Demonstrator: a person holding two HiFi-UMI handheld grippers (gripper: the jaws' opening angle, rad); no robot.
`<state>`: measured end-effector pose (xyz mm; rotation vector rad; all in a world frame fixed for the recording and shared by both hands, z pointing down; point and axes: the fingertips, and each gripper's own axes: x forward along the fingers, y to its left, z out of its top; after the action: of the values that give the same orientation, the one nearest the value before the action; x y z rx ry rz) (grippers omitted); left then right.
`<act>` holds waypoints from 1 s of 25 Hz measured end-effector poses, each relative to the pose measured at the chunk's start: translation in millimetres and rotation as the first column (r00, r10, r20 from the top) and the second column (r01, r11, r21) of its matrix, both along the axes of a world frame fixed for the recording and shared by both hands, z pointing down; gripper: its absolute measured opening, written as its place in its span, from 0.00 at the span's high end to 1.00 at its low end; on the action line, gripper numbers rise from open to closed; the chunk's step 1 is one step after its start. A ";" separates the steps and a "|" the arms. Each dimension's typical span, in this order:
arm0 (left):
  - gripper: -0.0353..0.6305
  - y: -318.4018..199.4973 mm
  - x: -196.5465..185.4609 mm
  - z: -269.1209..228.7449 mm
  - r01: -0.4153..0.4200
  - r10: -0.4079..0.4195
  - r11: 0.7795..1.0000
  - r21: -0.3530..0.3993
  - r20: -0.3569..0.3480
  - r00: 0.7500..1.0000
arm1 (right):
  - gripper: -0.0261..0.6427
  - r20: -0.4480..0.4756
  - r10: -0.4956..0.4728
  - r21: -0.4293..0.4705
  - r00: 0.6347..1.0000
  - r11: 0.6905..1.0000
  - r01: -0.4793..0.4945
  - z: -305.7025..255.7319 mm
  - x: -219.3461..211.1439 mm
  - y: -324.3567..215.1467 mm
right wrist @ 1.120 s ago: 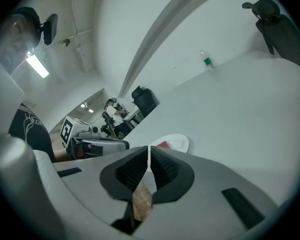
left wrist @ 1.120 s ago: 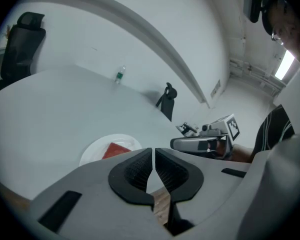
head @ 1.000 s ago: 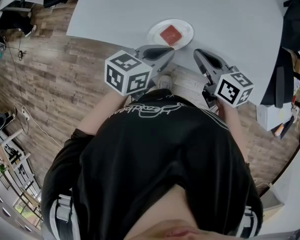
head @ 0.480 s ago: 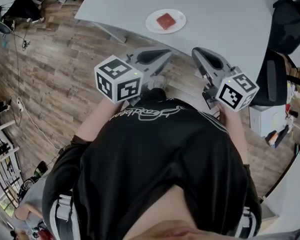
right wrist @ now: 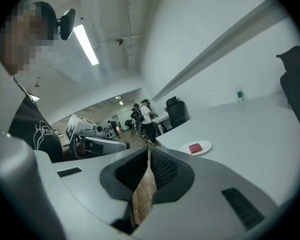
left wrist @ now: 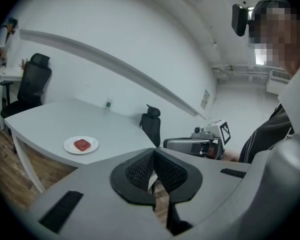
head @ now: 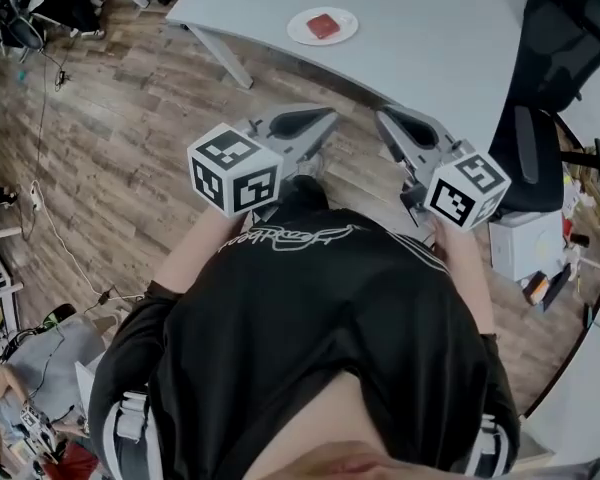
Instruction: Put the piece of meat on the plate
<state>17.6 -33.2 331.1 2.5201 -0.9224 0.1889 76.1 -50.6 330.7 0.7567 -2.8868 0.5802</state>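
On the smooth pale grey table (head: 430, 38), whose far side is cut off, a round white plate (head: 300, 28) carries the flat red square piece of meat (head: 323, 25). Well short of that table, above wood-plank floor (head: 130, 118), the left grey gripper (head: 328, 118) has its ribbed black jaws pressed together on nothing, as has the right grey gripper (head: 382, 116).
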 end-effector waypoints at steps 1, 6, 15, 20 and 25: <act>0.94 8.6 2.0 -1.4 0.010 -0.010 1.000 0.005 -0.004 1.000 | 0.93 -0.006 -0.011 0.008 1.000 1.000 0.011 -0.8 2.7 10.2; 0.94 36.7 8.3 -7.2 0.051 -0.051 0.998 0.022 -0.024 0.998 | 0.93 -0.024 -0.046 0.031 0.999 0.998 0.046 -3.6 14.6 41.9; 0.94 73.3 14.9 -20.7 0.075 -0.072 0.996 0.054 -0.053 0.996 | 0.93 -0.043 -0.064 0.013 0.997 0.998 0.065 3.2 21.6 72.8; 0.94 84.8 22.7 -28.2 0.082 -0.078 0.994 0.069 -0.052 0.996 | 0.93 -0.035 -0.054 0.005 0.998 0.999 0.054 1.5 25.6 81.2; 0.94 101.4 28.1 -34.2 0.074 -0.071 0.994 0.080 -0.048 0.996 | 0.93 -0.037 -0.055 0.017 0.998 0.998 0.056 -3.1 27.1 95.7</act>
<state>45.6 68.2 296.9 2.5486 -1.0210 0.0725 103.2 45.1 327.6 0.6794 -2.8731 0.5289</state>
